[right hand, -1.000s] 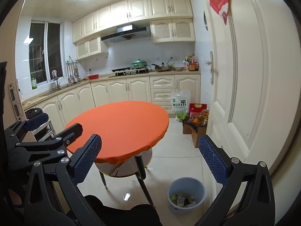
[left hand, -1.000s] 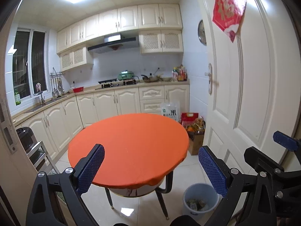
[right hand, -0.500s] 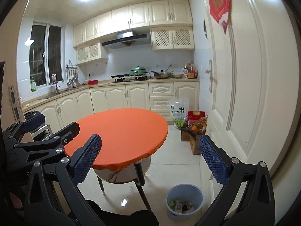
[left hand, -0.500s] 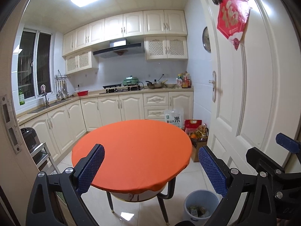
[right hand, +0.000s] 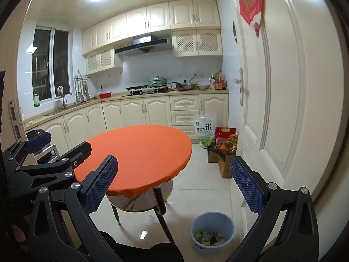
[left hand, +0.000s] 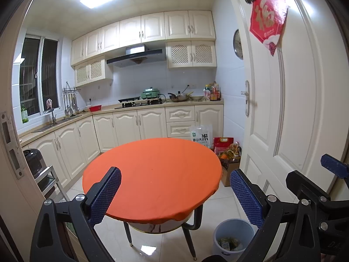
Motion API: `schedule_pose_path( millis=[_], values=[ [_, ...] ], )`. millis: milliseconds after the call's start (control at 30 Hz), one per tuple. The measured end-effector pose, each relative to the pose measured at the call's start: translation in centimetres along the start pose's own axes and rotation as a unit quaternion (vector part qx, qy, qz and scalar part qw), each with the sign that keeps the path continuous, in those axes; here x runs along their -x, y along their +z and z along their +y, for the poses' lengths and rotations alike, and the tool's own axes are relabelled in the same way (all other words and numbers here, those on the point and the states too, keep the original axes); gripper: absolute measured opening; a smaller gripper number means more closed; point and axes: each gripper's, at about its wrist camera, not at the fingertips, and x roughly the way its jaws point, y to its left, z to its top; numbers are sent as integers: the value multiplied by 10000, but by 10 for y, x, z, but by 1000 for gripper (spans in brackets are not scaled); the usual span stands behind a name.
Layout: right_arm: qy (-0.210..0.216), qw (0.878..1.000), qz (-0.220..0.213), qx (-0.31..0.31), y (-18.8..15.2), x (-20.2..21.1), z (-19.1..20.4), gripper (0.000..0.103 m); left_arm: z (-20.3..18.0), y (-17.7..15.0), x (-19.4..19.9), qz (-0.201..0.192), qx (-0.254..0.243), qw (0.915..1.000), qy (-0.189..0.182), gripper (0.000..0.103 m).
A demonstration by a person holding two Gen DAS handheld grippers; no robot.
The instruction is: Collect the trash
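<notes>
A pale blue bin [left hand: 231, 235] [right hand: 212, 231] stands on the tiled floor by the round table's right legs, with several crumpled wrappers [right hand: 207, 237] inside. The round table [left hand: 152, 174] [right hand: 139, 152] wears an orange cloth and nothing lies on it. My left gripper [left hand: 175, 193] hangs open above the table's near edge, nothing between its blue pads. My right gripper [right hand: 174, 186] is open too, held above the floor between table and bin. Each gripper shows at the other view's edge.
A white door [left hand: 283, 109] stands close on the right. A cardboard box of bottles [right hand: 224, 152], a red bag and a rice sack [right hand: 204, 128] sit by it. Cream cabinets and a worktop [left hand: 152, 106] line the back and left walls. A metal stool [left hand: 48, 179] stands at the left.
Both views have tilted upward slightly, so table and bin sit lower in frame. Both grippers stay open and empty.
</notes>
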Motion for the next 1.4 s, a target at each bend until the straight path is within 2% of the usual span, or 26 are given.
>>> schedule_pose_path(
  millis=[1400],
  values=[
    [47,9999,73,-77,-4,-2,6,103,14,-9,1,-63,-57,10000,9,98]
  ],
)
